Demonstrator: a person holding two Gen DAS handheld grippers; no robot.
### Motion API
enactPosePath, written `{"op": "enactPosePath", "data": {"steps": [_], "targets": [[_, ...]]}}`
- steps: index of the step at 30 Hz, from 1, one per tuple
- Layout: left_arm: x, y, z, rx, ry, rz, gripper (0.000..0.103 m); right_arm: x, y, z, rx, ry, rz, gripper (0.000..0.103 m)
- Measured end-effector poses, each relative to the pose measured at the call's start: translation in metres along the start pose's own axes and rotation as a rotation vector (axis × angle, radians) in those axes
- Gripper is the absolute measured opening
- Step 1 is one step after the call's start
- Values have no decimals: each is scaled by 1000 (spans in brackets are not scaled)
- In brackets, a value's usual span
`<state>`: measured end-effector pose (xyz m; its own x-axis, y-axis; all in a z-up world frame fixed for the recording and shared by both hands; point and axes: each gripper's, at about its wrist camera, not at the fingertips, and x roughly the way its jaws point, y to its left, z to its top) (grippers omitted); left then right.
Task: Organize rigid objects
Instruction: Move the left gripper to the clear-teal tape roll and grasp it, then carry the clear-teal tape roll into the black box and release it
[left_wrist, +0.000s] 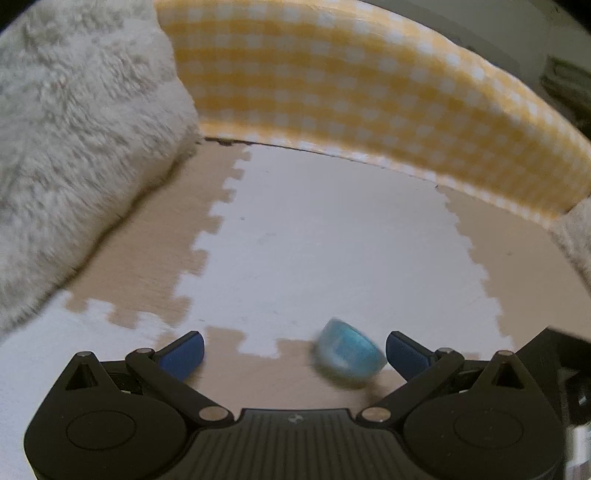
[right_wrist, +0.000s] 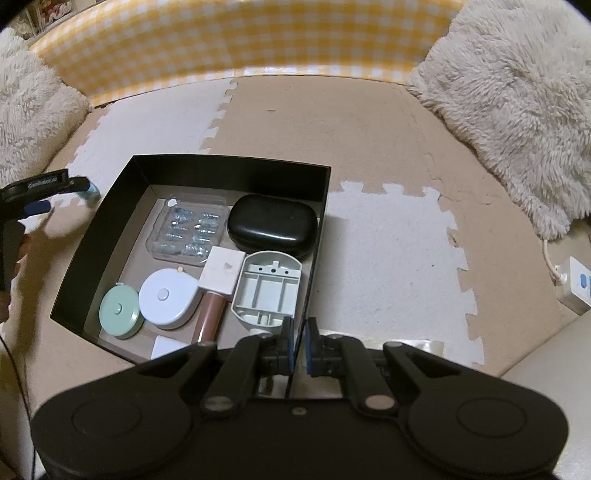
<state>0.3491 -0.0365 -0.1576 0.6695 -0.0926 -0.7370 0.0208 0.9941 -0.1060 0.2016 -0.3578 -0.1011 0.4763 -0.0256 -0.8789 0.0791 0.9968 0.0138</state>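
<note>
In the left wrist view my left gripper (left_wrist: 294, 350) is open, and a blurred blue tape roll (left_wrist: 347, 350) lies on the foam mat beside its right finger. In the right wrist view my right gripper (right_wrist: 298, 341) is shut on the near wall of a black box (right_wrist: 229, 162). The box holds a black case (right_wrist: 271, 226), a clear blister pack (right_wrist: 188, 229), a white square block (right_wrist: 222, 275), a grey plastic part (right_wrist: 267, 291), a white tape measure (right_wrist: 168, 297), a green tape measure (right_wrist: 120, 313) and a brown tube (right_wrist: 209, 314). The left gripper (right_wrist: 55, 195) shows at the left edge.
The floor is beige and white puzzle mat (right_wrist: 369, 129). A yellow checked wall (right_wrist: 221, 40) runs along the back. Fluffy cushions lie at the left (left_wrist: 74, 129) and the right (right_wrist: 517, 103). A white power strip (right_wrist: 576, 284) sits at the far right.
</note>
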Motion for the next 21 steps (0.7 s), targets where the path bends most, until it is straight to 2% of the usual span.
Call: {"op": "enactPosePath", "data": {"steps": [2, 6, 10, 14, 20, 21], "targets": [[0, 2, -1, 18, -16, 13, 103, 0, 0, 0, 2, 0, 2, 6], [0, -2, -4, 61, -41, -37, 102, 0, -1, 0, 0, 0, 1, 6], [7, -8, -8, 76, 0, -81, 81, 0, -1, 0, 0, 0, 1, 6], [5, -20, -12, 182, -9, -58, 64, 0, -1, 0, 1, 0, 1, 6], [1, -27, -13, 256, 4, -89, 44, 0, -1, 0, 0, 1, 0, 6], [0, -29, -14, 269, 4, -87, 44, 0, -1, 0, -1, 1, 0, 6]]}}
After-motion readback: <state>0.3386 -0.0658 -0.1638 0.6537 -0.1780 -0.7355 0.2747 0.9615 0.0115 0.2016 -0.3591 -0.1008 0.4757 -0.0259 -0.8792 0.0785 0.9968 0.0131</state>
